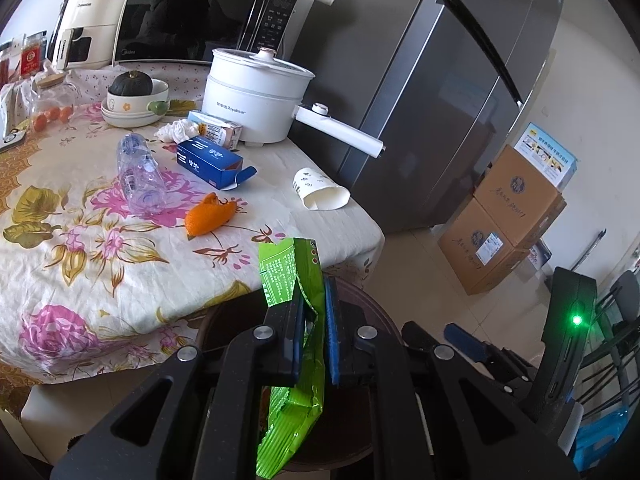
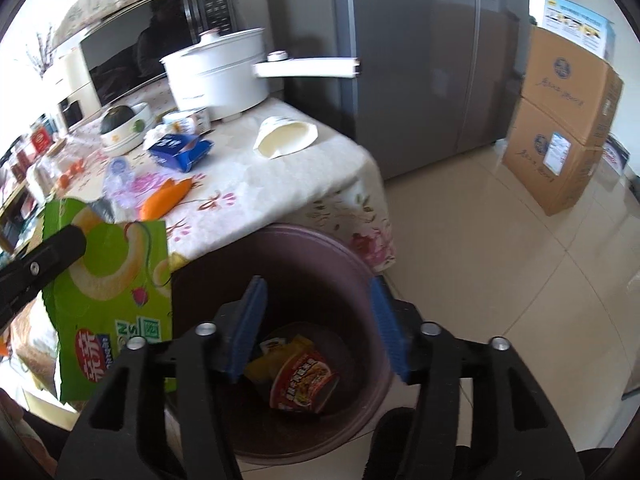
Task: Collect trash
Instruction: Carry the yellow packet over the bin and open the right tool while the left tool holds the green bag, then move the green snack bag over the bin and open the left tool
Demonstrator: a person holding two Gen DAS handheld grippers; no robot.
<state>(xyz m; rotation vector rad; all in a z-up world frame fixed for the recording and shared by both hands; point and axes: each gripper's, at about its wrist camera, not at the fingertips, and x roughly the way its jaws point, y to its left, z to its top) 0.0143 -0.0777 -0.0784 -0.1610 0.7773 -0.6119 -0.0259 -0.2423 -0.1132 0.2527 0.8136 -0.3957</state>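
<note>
Holding a green snack bag point(image 1: 294, 308), the left gripper point(image 1: 312, 316) has its blue pads clamped on the crumpled foil; the bag sticks up above the fingers and hangs down below them. It sits past the near edge of the tabletop point(image 1: 100, 280), over the dark round trash bin point(image 2: 360, 272) on the floor by the table's near right corner.

Right gripper point(image 2: 320, 332): fingers apart, nothing between the pads, positioned over the bin mouth. Through the gap you see the bin's contents: a red instant-noodle cup point(image 2: 304, 380) and a yellow wrapper point(image 2: 276, 360) at the bottom. In the right wrist view the green bag shows at left, with a black finger of the left gripper across its upper edge.

Trash on the floral tablecloth:
- crushed clear plastic bottle point(image 1: 138, 174), mid-table
- orange peel point(image 1: 210, 214), just beside the bottle, toward the near edge
- blue carton point(image 1: 214, 164) with an open end flap, behind the peel
- small drink carton point(image 1: 218, 130) and crumpled white tissue point(image 1: 178, 130), close to the base of the pot
- paper cup point(image 1: 320, 190) on its side, near the right edge

White electric pot point(image 1: 258, 92) stands at the far right corner, handle sticking out past the edge. A dark squash sits in a bowl point(image 1: 138, 98) to its left, microwave point(image 1: 200, 20) behind. Grey fridge point(image 1: 460, 100) right of the table, stacked cardboard boxes point(image 1: 508, 220) on the floor beyond it.
</note>
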